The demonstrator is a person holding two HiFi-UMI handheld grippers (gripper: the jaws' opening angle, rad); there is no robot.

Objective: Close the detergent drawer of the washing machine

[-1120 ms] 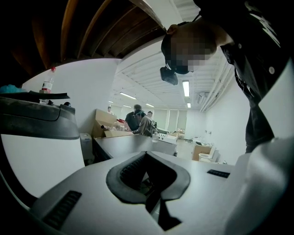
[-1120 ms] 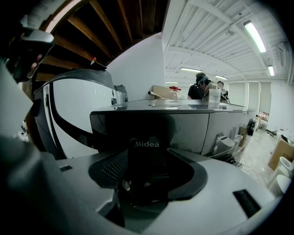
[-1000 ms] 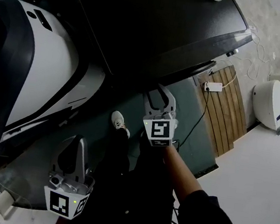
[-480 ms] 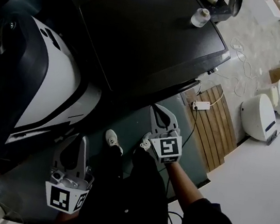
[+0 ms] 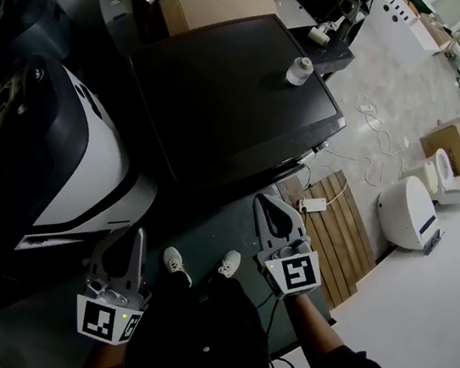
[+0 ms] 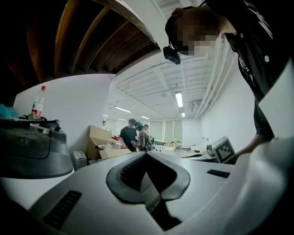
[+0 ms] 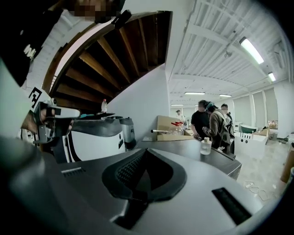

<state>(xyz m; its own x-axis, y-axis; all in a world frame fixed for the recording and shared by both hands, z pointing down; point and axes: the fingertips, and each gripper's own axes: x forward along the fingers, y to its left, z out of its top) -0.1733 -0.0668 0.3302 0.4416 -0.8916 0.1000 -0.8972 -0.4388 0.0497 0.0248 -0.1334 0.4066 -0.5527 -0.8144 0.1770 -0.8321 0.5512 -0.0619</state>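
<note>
Drawer cannot be seen, so check it sits flat along the front edge of the black machine [image 5: 226,93]; left gripper [image 5: 136,240] and right gripper [image 5: 268,207] are pinched closed, holding nothing.

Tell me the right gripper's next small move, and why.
Probably lower the right gripper toward the front edge of the black-topped machine. Both it and the left gripper are shut, empty and clear of the machine, whose front, drawer included, no view shows.
</note>
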